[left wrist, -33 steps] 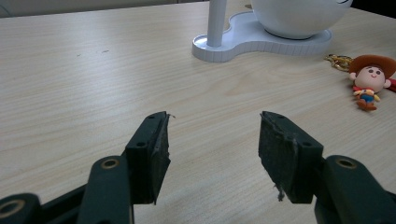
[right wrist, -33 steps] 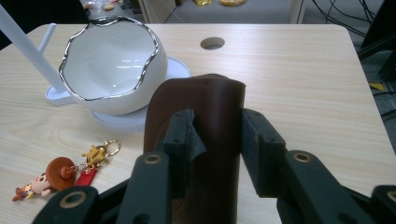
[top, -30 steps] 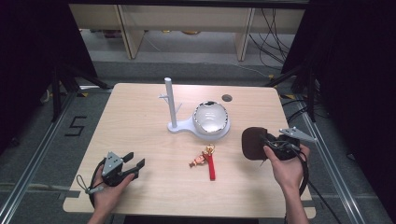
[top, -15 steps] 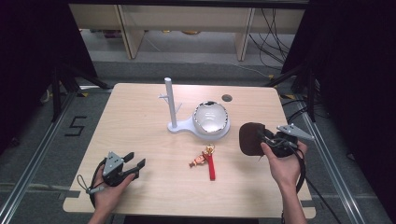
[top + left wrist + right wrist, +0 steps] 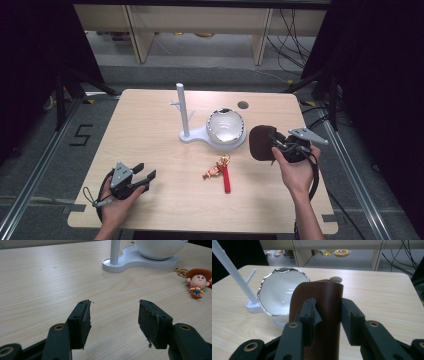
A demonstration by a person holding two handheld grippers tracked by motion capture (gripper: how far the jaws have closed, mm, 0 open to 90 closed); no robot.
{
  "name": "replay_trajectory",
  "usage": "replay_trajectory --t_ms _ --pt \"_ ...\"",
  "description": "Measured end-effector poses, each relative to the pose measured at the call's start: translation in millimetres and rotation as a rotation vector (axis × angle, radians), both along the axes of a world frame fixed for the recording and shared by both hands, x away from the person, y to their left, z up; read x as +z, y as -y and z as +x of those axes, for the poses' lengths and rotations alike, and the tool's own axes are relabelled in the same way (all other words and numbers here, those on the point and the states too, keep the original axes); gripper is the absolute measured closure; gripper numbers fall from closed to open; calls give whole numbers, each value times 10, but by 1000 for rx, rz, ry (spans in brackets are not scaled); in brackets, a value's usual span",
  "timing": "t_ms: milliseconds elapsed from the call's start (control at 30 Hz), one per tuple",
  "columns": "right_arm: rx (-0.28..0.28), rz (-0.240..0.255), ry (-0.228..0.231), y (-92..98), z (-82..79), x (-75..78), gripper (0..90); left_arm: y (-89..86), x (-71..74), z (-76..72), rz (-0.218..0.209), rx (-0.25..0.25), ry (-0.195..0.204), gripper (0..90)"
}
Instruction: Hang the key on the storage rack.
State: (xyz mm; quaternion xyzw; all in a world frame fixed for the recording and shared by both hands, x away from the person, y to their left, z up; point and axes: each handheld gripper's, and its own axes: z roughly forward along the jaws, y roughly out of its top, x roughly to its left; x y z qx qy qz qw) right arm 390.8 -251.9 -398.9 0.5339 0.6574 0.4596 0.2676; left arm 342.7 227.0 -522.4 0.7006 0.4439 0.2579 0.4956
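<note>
My right gripper is shut on a brown leather pouch, holding it above the table's right side beside the bowl. In the right gripper view its pads pinch a fold of the pouch, which stands upright before the bowl. My left gripper rests near the front left edge, open with nothing between its pads. A small cowboy-figure keychain with a red strap lies at the table's front middle, and the figure also shows ahead and right of the left gripper.
A white stand with an upright pole and side pegs shares its base with a shiny white bowl at mid table. A round cable hole sits near the back edge. Shelves and cables lie beyond the table.
My right gripper has carried the brown pouch a little left and farther from the front edge, closer to the bowl. The left gripper has stayed put.
</note>
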Motion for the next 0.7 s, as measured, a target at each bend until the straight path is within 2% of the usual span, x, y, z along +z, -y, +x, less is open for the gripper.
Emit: replay_trajectory --t_ms 33,100,133,167,233,267,367,433,600,633,667,700 --pt "3 -23 13 3 13 18 658 0 0 0 0 -1 0 424" --pt "10 -24 31 -4 30 20 658 1 -1 0 0 -2 1 424" --pt "-10 14 6 -50 21 60 658 3 0 -1 4 -6 3 424" --pt "10 -30 42 -25 51 59 658 4 0 -2 6 -7 4 424" --pt "19 -4 45 -44 70 80 658 6 -6 5 0 -13 12 424" --pt "3 15 27 -78 58 96 658 6 -7 5 0 -13 12 424" --pt "5 0 47 -90 83 109 658 6 -7 5 -1 -12 11 424" --pt "29 -4 59 -108 128 128 658 6 -4 2 2 -8 8 424" --pt "21 11 48 -182 168 144 658 5 -4 1 0 -7 8 424" --pt "39 -11 70 -169 196 142 658 4 -4 1 -1 -7 7 424" --pt "31 -6 60 -189 193 155 658 4 -4 2 -1 -7 6 424" --pt "43 -7 71 -189 214 155 658 5 -4 2 -1 -7 7 424"
